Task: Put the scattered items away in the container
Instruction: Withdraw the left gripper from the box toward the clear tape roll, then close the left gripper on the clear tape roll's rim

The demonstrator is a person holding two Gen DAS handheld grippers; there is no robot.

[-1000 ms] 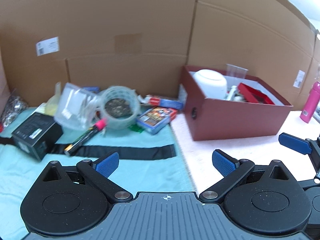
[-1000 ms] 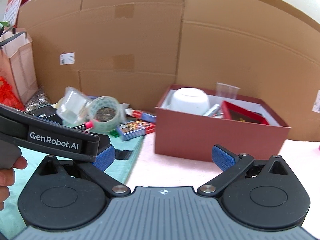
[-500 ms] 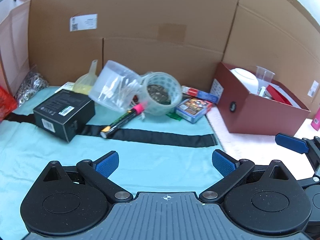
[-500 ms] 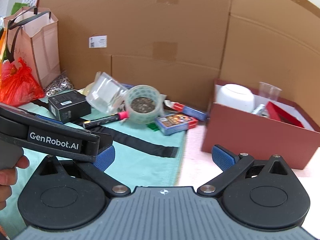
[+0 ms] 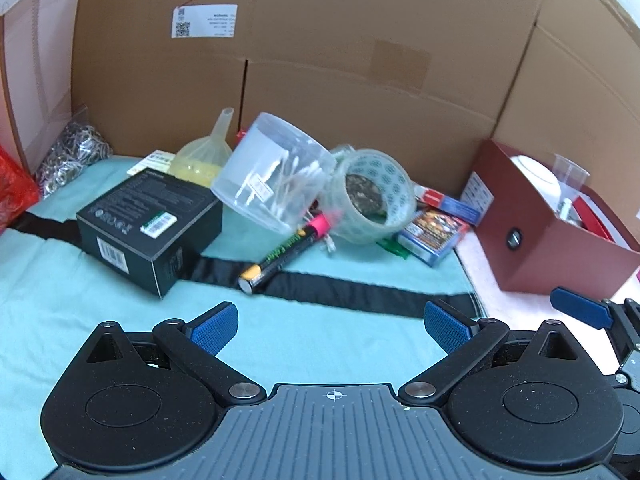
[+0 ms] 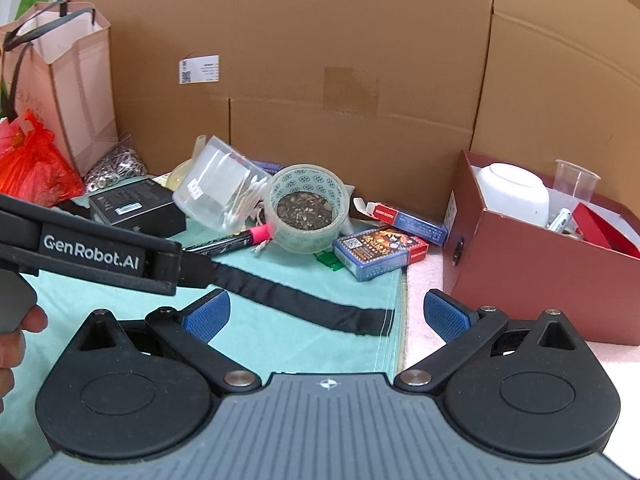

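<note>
A dark red box (image 5: 556, 248) (image 6: 540, 268) at the right holds a white bowl (image 6: 514, 192), a clear cup and small items. Scattered on the teal cloth (image 5: 304, 320) lie a black box (image 5: 148, 224) (image 6: 136, 204), a tipped clear tub of cotton swabs (image 5: 272, 178) (image 6: 218, 188), a tape roll (image 5: 370, 196) (image 6: 308, 208), a pink-capped marker (image 5: 284, 254) (image 6: 232, 240) and a card pack (image 5: 434, 234) (image 6: 378, 252). My left gripper (image 5: 330, 326) is open above the cloth, short of the marker. My right gripper (image 6: 326, 314) is open too, empty, over the cloth's right edge.
Cardboard walls (image 6: 320, 80) close the back. A yellow funnel (image 5: 206, 152), a bag of metal rings (image 5: 72, 154), a paper bag (image 6: 68, 80) and a red plastic bag (image 6: 32, 164) sit at the left. A red-and-blue carton (image 6: 408, 220) lies behind the cards. A hand (image 6: 16, 344) holds the left tool.
Both grippers have swung left, away from the red box and toward the scattered pile. The items look nearer and more central. Both stay open and empty.
</note>
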